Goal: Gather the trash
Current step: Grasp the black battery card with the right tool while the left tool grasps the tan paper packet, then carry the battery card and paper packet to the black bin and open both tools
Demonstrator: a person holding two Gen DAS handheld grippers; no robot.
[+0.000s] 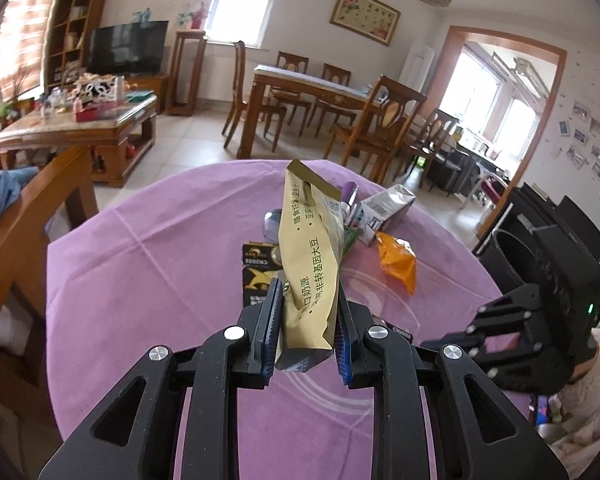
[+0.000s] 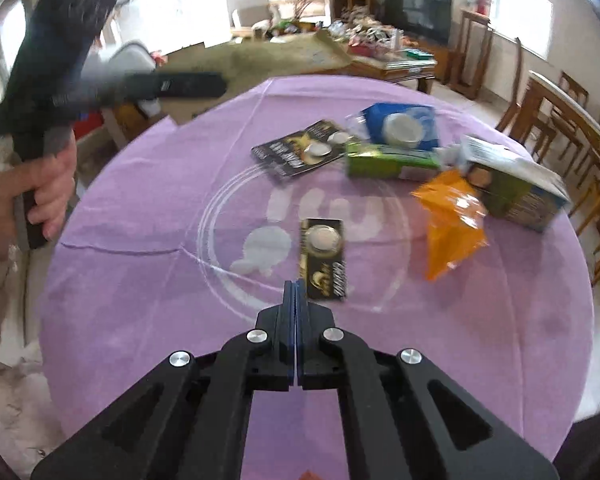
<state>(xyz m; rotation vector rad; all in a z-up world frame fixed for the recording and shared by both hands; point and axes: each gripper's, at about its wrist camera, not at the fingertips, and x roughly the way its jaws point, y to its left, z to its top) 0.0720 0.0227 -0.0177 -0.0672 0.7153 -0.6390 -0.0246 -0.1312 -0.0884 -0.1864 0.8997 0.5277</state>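
My left gripper is shut on a tall gold soy-milk sachet and holds it upright above the purple round table. My right gripper is shut and empty, low over the table just before a black battery card. More trash lies beyond: a second black battery card, a blue blister pack, a green carton, an orange wrapper and a milk carton. The orange wrapper and milk carton also show in the left wrist view.
A black bin stands off the table's right edge in the left wrist view. Wooden chairs ring the table. A dining table and a cluttered coffee table stand farther off.
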